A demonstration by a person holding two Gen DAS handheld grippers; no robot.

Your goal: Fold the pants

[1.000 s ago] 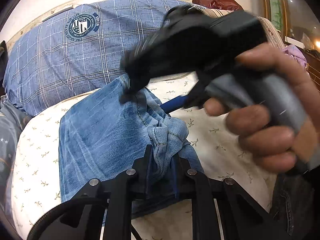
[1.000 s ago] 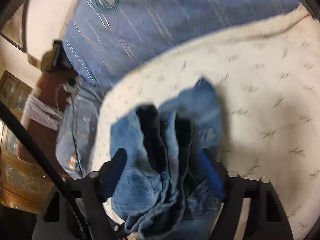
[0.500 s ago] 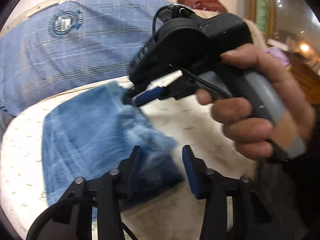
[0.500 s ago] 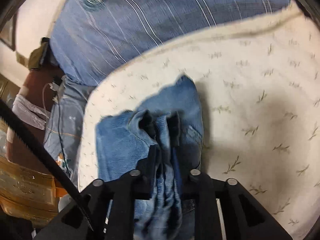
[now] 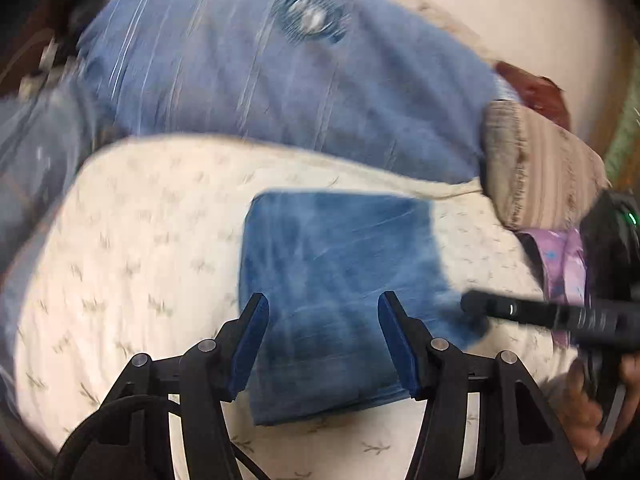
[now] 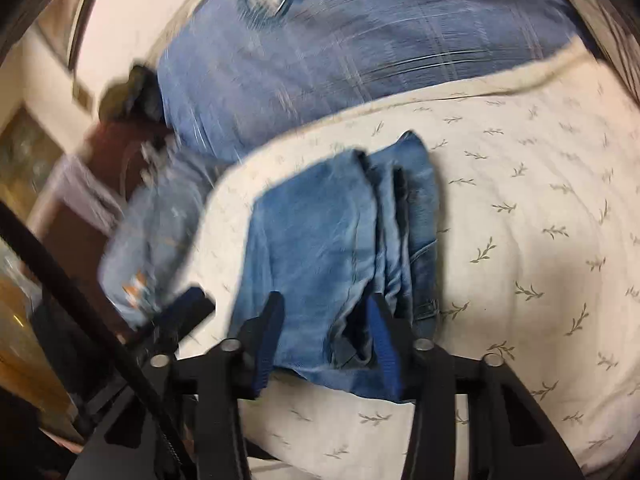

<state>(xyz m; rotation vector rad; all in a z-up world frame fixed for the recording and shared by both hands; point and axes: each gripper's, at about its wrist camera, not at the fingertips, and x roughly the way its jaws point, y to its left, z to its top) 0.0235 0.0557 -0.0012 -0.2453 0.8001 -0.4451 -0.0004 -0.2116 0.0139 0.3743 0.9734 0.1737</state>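
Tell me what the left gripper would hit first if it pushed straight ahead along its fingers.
Most likely the folded jeans, lying on the leaf-print bedding straight ahead of the open left gripper; depth is unclear.

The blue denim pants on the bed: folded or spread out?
Folded: the blue denim pants lie as a compact rectangle, layered edges showing.

A bed is covered by a cream sheet [image 6: 540, 208] printed with small leaf sprigs. A large blue checked pillow [image 5: 280, 92] is propped against the pale wall [image 5: 520, 12]. Wooden furniture [image 6: 24, 352] is seen beside the bed, blurred.
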